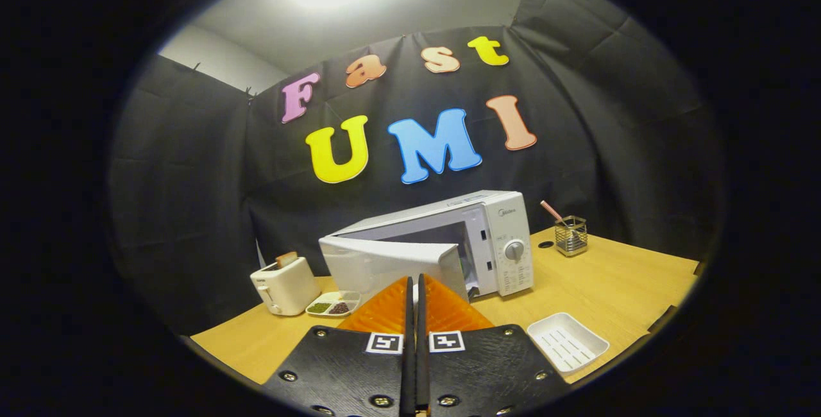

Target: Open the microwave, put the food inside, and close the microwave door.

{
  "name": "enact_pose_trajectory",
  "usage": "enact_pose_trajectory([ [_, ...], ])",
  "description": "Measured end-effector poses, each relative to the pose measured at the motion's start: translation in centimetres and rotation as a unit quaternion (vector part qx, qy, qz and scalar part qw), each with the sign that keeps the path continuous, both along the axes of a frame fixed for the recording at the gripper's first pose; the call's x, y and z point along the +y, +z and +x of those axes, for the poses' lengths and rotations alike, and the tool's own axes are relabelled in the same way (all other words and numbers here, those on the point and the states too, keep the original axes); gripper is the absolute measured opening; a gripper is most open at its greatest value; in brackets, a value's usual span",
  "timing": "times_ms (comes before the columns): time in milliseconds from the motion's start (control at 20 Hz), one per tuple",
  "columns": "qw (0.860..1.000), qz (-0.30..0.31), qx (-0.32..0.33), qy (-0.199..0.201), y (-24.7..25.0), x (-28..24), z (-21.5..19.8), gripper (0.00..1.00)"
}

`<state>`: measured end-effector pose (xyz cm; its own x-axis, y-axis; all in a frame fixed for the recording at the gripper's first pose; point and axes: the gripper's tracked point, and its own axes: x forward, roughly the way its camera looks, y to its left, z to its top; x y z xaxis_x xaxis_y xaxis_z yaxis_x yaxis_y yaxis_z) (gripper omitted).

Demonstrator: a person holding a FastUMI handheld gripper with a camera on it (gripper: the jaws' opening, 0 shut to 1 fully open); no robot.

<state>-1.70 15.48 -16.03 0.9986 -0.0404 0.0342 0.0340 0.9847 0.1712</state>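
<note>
Standing ajar, door swung out: white box-shaped microwave on pale wooden table. Gripper fingers pressed together, holding nothing, just before the door.

My fingers hide the lower middle of the microwave door. The door blocks most of the microwave opening. Food in the divided tray is too small to name.

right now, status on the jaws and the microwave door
Gripper jaws shut, nothing held, close to the door's edge. Microwave door swung partly open. Food tray waiting beside the toaster.
</note>
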Motion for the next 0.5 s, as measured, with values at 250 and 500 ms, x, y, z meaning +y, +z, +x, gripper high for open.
enact_pose_trajectory([
  [250, 0.999, -0.015, 0.010, -0.026, 0.1, -3.2, 3.4, 0.01],
  [500, 0.998, -0.036, 0.015, -0.040, 0.3, -5.0, 5.8, 0.01],
])
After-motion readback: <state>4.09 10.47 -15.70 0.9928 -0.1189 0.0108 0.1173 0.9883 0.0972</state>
